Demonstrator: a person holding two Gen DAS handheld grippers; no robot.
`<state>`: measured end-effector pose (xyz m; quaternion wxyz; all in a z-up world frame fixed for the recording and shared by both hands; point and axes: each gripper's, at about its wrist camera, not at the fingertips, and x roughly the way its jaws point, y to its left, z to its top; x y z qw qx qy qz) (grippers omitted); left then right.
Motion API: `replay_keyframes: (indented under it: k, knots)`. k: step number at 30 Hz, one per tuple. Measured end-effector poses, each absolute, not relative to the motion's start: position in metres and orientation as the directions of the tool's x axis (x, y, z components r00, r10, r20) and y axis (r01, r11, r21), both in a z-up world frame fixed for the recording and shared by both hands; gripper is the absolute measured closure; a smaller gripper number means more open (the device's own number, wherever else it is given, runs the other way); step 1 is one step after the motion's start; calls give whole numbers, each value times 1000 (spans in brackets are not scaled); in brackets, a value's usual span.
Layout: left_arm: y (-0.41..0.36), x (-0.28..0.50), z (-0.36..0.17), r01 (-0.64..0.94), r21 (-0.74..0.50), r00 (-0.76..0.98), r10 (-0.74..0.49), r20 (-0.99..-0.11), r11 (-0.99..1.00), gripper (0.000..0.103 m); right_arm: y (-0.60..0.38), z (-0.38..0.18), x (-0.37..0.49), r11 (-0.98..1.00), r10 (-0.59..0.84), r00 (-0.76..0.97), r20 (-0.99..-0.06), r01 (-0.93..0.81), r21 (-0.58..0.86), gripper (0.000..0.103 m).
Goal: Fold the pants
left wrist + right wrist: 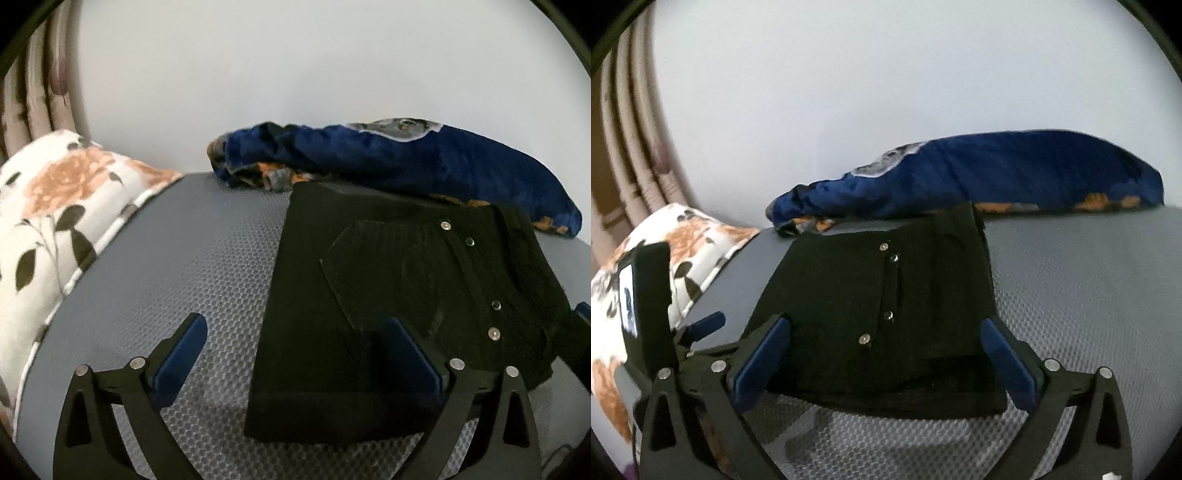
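Black pants (369,295) folded, grey mattress (192,258) around

No readable text, labels, brands or numbers in either view. The small lit screen (628,301) at the left edge of the right wrist view is too blurred to read.

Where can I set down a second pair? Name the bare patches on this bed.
Bare grey mattress lies between the floral pillow and the folded black pants. More lies right of the pants, below the blue blanket. It is crowded along the wall, where blanket meets pants.
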<state>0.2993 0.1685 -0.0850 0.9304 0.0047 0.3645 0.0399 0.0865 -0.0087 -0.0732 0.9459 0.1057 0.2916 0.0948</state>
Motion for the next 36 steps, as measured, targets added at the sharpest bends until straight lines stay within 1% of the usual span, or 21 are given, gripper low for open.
replay_keyframes:
  k: [2, 4, 7, 9, 12, 13, 16, 18, 22, 24, 29, 36]
  knots:
    - [169, 291, -85, -61, 27, 757, 64, -650, 998, 3, -9, -74, 83, 966, 201, 826, -526, -78, 246, 0]
    - [170, 286, -84, -64, 16, 776, 60, -628, 998, 3, -9, -75, 84, 964, 195, 827, -528, -62, 259, 0]
    - [170, 276, -80, -84, 17, 813, 78, -577, 996, 3, -10, -79, 83, 963, 169, 845, -508, -32, 267, 0]
    - [168, 275, -79, -92, 28, 823, 92, -561, 995, 3, -7, -82, 83, 970, 140, 853, -503, -17, 242, 1]
    - [163, 278, -80, -90, 52, 816, 104, -569, 995, 3, 1, -86, 79, 981, 104, 868, -486, -10, 193, 1]
    - [163, 279, -80, -91, 56, 815, 107, -570, 994, 3, 0, -87, 76, 979, 103, 879, -466, -8, 201, 0]
    - [160, 279, -80, -86, 70, 818, 111, -564, 994, 3, -3, -90, 73, 975, 96, 886, -455, 10, 224, 0]
    - [157, 279, -81, -83, 80, 821, 113, -560, 993, 3, -7, -91, 74, 973, 72, 883, -464, 40, 227, 0]
    - [156, 278, -80, -77, 81, 828, 109, -550, 994, 2, -19, -98, 81, 958, 71, 863, -501, 81, 275, 0]
    - [157, 278, -80, -79, 77, 829, 108, -549, 994, 2, -21, -99, 80, 954, 66, 864, -500, 91, 284, 0]
    - [159, 279, -80, -96, 66, 825, 117, -552, 993, 2, -13, -99, 82, 967, 44, 858, -512, 92, 236, 0]
    - [160, 278, -79, -105, 62, 831, 122, -542, 993, 2, -11, -99, 81, 971, 32, 859, -510, 95, 221, 0]
